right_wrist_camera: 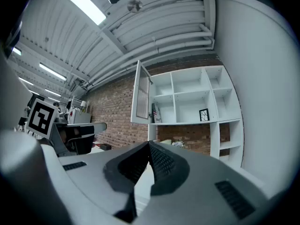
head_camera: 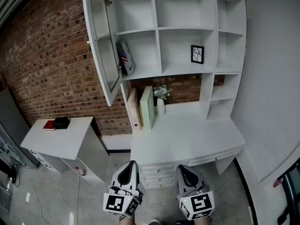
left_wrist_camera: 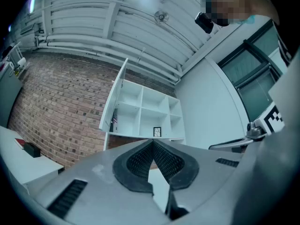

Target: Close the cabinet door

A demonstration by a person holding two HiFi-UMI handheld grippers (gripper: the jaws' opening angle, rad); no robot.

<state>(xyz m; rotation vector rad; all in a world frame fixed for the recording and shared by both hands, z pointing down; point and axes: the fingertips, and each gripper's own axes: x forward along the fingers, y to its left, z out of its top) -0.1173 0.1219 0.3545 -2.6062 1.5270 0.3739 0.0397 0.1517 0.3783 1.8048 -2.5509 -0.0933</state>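
Observation:
A white wall cabinet (head_camera: 187, 29) stands above a white desk (head_camera: 187, 135). Its glass-paned door (head_camera: 102, 41) is swung wide open to the left, out over the brick wall. The same door (left_wrist_camera: 114, 107) shows edge-on in the left gripper view, and the door (right_wrist_camera: 140, 97) shows again in the right gripper view. Both grippers are held low, in front of the desk and far from the door. My left gripper (head_camera: 129, 168) is shut with nothing in it, its tips (left_wrist_camera: 152, 142) touching. My right gripper (head_camera: 184, 170) is also shut and empty.
A framed picture (head_camera: 197, 54) and a flag-printed item (head_camera: 125, 56) sit on cabinet shelves. Boards (head_camera: 146, 107) and a small plant (head_camera: 161, 93) stand on the desk. A low white side cabinet (head_camera: 61, 137) with a black box (head_camera: 61, 122) stands to the left.

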